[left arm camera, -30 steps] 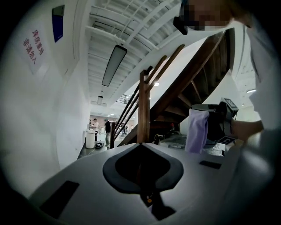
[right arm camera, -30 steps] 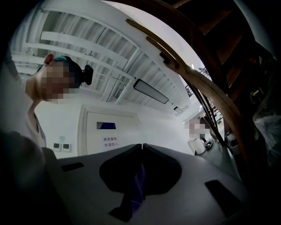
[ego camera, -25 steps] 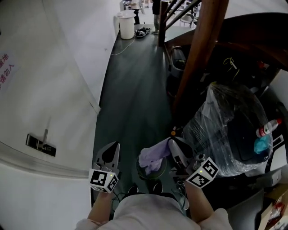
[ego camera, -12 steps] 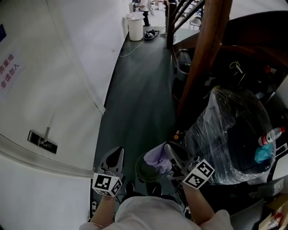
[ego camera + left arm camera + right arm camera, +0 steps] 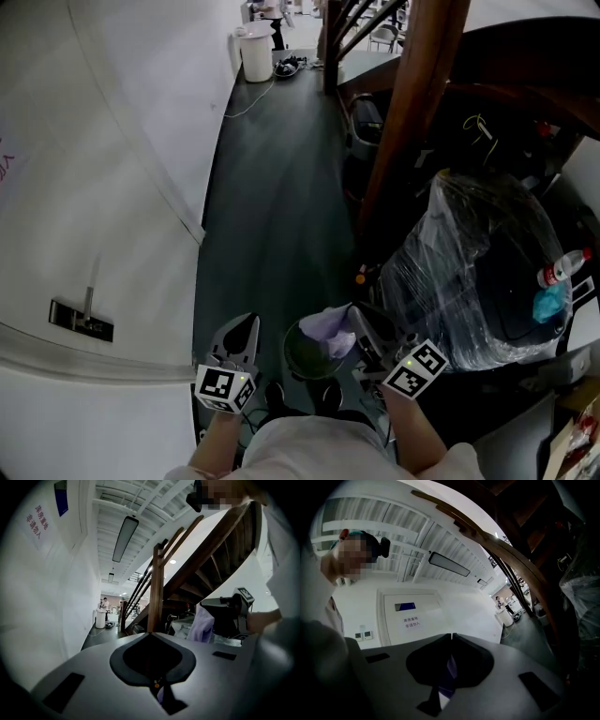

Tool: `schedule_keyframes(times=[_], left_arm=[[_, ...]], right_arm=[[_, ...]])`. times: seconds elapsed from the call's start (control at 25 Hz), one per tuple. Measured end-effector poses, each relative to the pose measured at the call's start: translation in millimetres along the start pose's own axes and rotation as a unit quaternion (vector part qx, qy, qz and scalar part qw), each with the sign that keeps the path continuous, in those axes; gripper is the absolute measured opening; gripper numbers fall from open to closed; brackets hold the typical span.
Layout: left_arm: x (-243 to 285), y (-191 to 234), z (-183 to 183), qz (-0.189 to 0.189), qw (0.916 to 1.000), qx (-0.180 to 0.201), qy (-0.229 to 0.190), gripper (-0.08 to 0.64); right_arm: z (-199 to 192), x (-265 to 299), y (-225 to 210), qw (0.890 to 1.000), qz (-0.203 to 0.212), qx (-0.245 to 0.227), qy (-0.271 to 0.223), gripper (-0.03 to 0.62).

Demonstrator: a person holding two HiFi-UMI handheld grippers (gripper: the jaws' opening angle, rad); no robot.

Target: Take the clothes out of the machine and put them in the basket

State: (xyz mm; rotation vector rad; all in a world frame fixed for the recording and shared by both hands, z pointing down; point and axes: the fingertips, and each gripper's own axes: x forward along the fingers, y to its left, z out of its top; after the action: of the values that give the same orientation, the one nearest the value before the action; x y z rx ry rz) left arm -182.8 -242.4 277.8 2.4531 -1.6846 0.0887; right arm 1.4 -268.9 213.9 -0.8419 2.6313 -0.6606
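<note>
Right tongs lower — cloth clamped.

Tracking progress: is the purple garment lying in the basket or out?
Out: the right gripper clamps the purple garment, bunched over the basket's rim.

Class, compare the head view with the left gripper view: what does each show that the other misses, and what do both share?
Only the head view: the dark green round basket and the clear plastic bottle at the right edge. Only the left gripper view: the long ceiling strip light and the blue wall sign. Both: the right gripper shut on the lavender cloth, and the white bucket down the corridor.
</note>
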Motion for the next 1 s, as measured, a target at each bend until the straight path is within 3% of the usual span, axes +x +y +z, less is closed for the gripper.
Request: schedule_keyframes(times=[0.48,1.0], left_arm=[[8.5,17.8,-44.1,-0.05,0.9979,-0.008,0.041,0.021],[12.9,15.5,-120.9,-0.065,0.9914,-0.025,0.11,0.021]], right_arm=[[-57.7,6.8,-14.8,0.997,-0.065,0.011,0.029,0.015],[-131.0,-4.5,-56.4,0.989,-0.113,0.054,0.083,0.015]])
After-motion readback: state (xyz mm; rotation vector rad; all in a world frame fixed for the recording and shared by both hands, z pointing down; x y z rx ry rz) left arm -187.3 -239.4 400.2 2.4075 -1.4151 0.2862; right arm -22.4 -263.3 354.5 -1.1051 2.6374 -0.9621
